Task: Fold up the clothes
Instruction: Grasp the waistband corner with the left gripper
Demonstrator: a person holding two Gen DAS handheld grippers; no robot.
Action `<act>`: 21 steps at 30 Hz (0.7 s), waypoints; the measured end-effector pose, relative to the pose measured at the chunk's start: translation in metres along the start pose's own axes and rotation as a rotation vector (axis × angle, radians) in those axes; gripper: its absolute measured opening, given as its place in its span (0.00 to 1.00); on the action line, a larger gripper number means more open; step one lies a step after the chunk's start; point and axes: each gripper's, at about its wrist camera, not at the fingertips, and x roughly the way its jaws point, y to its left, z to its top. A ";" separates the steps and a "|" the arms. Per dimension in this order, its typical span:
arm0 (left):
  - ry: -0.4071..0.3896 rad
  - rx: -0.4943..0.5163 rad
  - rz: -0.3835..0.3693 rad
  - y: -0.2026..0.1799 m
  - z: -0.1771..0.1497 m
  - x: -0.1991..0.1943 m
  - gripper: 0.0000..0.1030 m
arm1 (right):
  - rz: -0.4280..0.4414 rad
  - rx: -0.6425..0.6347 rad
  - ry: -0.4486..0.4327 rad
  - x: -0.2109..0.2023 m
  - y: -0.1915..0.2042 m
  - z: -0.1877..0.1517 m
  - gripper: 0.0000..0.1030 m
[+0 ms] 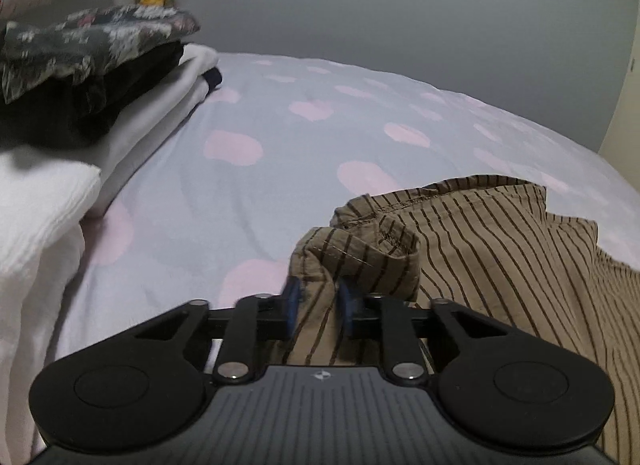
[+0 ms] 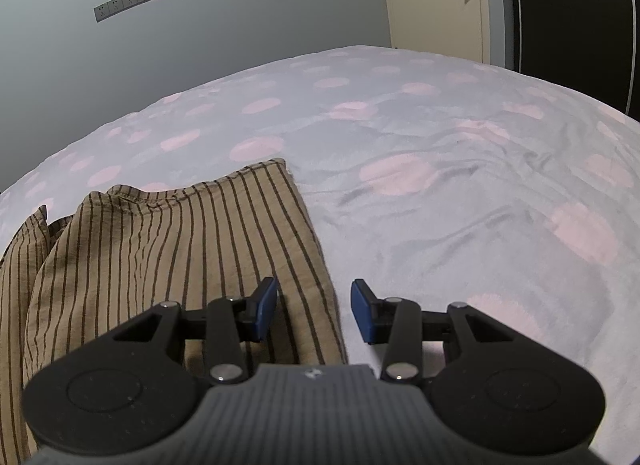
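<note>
Striped garment (image 1: pixel 480 249) lies on bed (image 1: pixel 280 137), its long side running fwd along my right claw (image 2: pixel 314 311), spread w/ the edge between; left claw (image 1: pixel 318 305) pinches the bunched corner.

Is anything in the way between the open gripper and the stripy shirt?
No, nothing visible blocks it. The right gripper hangs open right over the edge of the striped shirt, with one of its blue fingers above the cloth and the other above the bed cover.

Dim indoor light, fisheye-bent edges, soft blur
</note>
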 end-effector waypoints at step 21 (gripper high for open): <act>-0.029 -0.195 0.324 0.062 0.026 -0.006 0.21 | -0.006 0.016 0.020 0.005 -0.005 0.001 0.44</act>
